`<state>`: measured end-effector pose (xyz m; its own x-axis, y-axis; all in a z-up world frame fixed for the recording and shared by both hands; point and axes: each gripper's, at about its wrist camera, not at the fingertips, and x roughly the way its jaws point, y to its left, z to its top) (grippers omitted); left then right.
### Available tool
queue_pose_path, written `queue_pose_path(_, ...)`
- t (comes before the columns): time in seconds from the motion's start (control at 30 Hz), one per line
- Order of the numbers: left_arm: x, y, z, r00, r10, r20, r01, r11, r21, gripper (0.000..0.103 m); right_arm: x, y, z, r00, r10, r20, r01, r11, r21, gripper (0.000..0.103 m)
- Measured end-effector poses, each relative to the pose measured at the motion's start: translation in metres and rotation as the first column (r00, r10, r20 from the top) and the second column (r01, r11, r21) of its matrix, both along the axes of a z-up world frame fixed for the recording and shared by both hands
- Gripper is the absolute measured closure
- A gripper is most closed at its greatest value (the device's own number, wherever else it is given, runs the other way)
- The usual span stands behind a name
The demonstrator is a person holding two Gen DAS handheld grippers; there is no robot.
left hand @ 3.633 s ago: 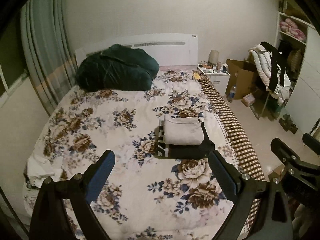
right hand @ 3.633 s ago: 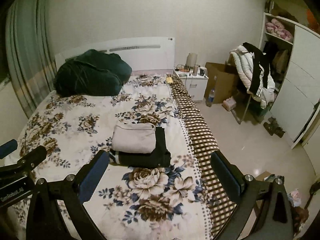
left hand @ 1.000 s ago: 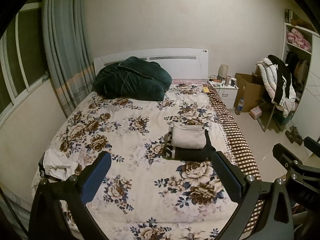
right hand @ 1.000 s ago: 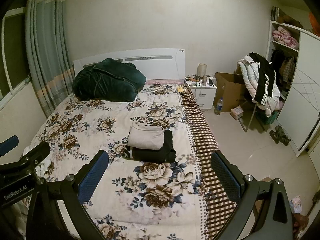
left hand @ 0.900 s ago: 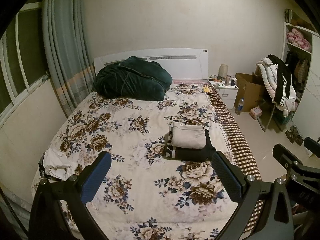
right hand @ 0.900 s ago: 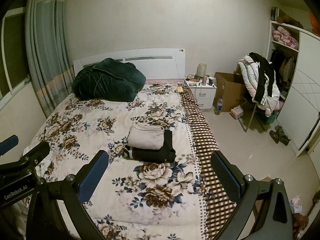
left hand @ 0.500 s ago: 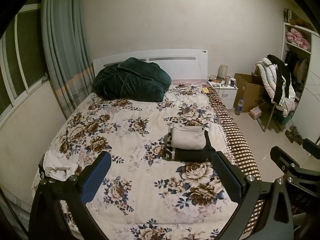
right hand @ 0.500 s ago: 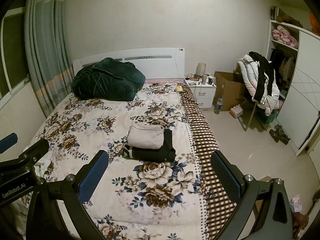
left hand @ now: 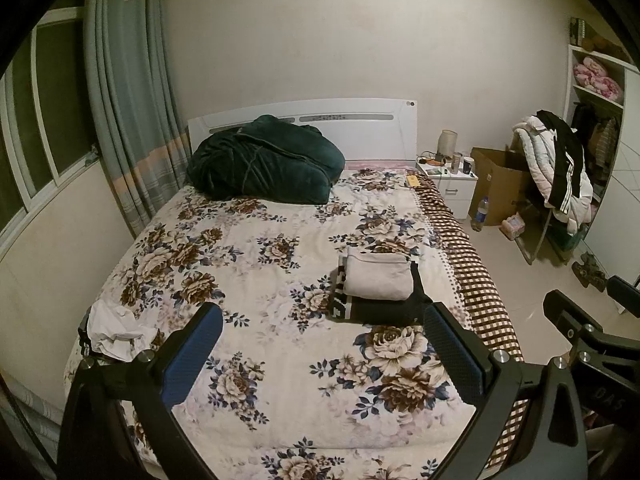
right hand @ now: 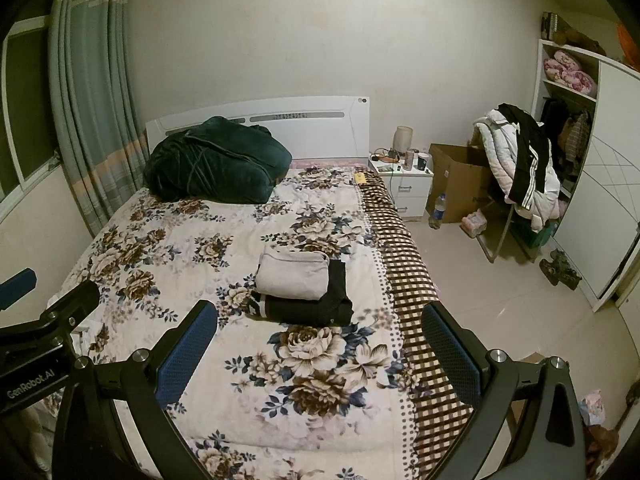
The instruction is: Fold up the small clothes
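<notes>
A folded beige garment [left hand: 378, 276] lies on top of a folded black garment [left hand: 376, 308] on the right half of the floral bed [left hand: 248, 264]; the stack also shows in the right wrist view [right hand: 292, 274]. A crumpled white garment [left hand: 114, 330] lies at the bed's near left edge. My left gripper [left hand: 324, 354] is open and empty, held back above the foot of the bed. My right gripper [right hand: 320, 354] is open and empty, to the right of the left one.
A dark green bundle [left hand: 264, 160] sits at the headboard. A white nightstand [right hand: 404, 184], a cardboard box [right hand: 460, 176], a bottle [right hand: 438, 206] and a chair piled with jackets [right hand: 520, 172] stand right of the bed. A wardrobe [right hand: 600, 200] lines the right wall.
Both grippers have pulled back and up from the bed since 3.6 s ago, so the whole bed and the white garment now show. Little movement in the last second.
</notes>
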<state>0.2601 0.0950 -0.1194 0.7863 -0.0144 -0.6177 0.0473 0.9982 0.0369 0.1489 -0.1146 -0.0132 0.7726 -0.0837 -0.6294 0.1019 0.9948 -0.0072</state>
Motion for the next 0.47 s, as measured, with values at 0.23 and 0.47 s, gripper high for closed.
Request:
queue_pose_path(0.23, 0.0000, -0.0008, -0.0008, 1.000, 0.003, -0.001, -0.003, 1.000, 0.000, 0.000, -0.0009, 0.0002, -0.0003, 1.000, -0.002, 0.001, 0.002, 1.000, -0.002, 0.000)
queue_pose_path(0.47, 0.0023, 0.0013, 0.0027, 1.000, 0.007, 0.009, -0.007, 1.000, 0.004, 0.000, -0.0008, 0.0002, -0.0006, 1.000, -0.002, 0.001, 0.002, 1.000, 0.000, 0.000)
